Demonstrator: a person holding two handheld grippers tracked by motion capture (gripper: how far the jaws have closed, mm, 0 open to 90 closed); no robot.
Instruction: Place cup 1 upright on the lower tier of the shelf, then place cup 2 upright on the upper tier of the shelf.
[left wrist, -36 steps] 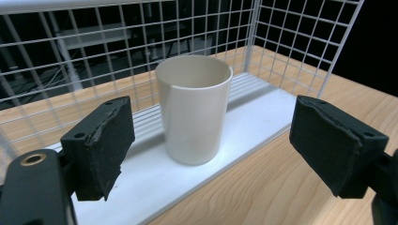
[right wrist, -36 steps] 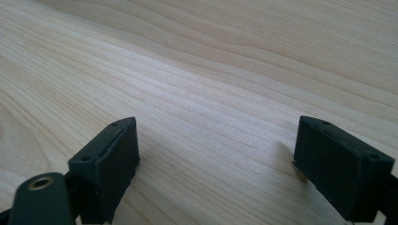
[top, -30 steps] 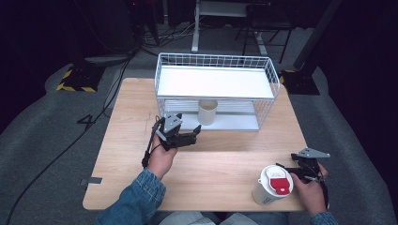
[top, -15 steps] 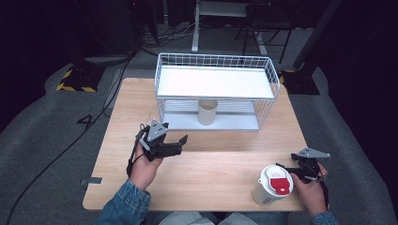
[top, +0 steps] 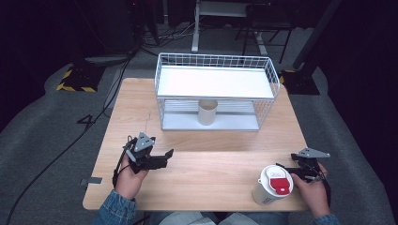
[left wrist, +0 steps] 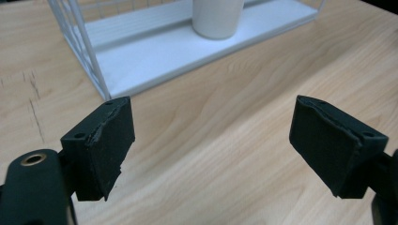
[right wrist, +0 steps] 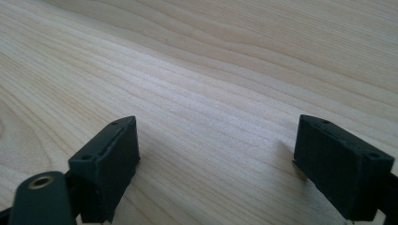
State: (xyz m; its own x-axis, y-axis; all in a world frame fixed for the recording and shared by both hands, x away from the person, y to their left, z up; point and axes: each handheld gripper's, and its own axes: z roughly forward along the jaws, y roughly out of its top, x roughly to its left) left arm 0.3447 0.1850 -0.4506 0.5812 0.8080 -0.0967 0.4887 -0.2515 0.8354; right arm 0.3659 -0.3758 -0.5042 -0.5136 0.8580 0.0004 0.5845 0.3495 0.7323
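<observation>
My left gripper [top: 166,158] hovers over the front left of the wooden table [top: 211,164], open, with nothing between its jaws. In the left gripper view the same left gripper [left wrist: 211,140] points at a cream cup [left wrist: 217,16] standing on the lower shelf [left wrist: 141,61] of a white wire rack. That cup [top: 207,111] stands upright under the rack's top shelf [top: 213,82]. My right gripper [top: 286,169] rests at the front right, open and empty, just right of a white lidded cup with a red tab [top: 273,185]. In the right gripper view, the right gripper [right wrist: 216,159] spans bare wood [right wrist: 211,70].
The wire rack [top: 162,101] takes up the back middle of the table. Dark floor, cables and a yellow-black striped block [top: 75,79] lie beyond the table's left edge. A desk frame [top: 225,18] stands behind.
My left gripper has drawn back from the rack toward the front left of the table, still open. The right gripper and both cups have stayed put.
</observation>
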